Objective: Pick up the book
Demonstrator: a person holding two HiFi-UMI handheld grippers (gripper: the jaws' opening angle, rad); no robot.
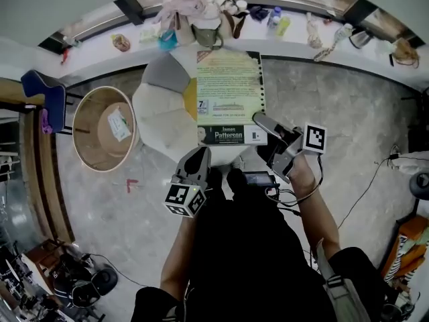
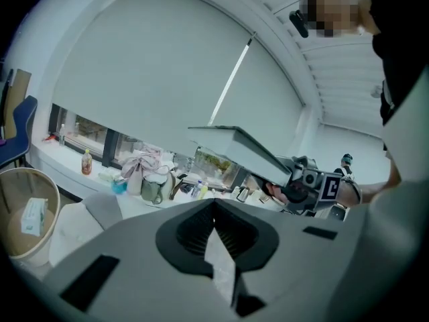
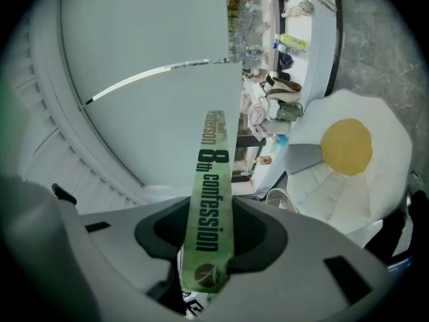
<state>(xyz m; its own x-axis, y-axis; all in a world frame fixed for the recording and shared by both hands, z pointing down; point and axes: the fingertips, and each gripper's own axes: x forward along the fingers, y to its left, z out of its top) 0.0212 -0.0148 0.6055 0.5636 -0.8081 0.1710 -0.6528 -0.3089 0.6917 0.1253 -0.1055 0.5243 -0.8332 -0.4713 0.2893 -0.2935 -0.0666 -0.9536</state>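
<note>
The book [image 1: 228,89] has a pale green cover with a dark band at its near end. It is lifted off the floor and held out flat in front of me. My right gripper [image 1: 263,134] is shut on its near right corner. In the right gripper view the green spine [image 3: 211,193] runs up between the jaws of the right gripper [image 3: 208,263]. My left gripper [image 1: 200,156] hangs below the book's near edge, shut and holding nothing. From the left gripper [image 2: 218,247] the book [image 2: 238,145] shows edge-on, with the right gripper [image 2: 295,183] on it.
A white egg-shaped cushion [image 1: 161,116] with a yellow centre lies under the book. A round basket [image 1: 100,129] with a box in it stands to its left. Bags and bottles line the windowsill [image 1: 201,25]. A blue chair [image 1: 43,89] is far left; cables [image 1: 365,193] trail at right.
</note>
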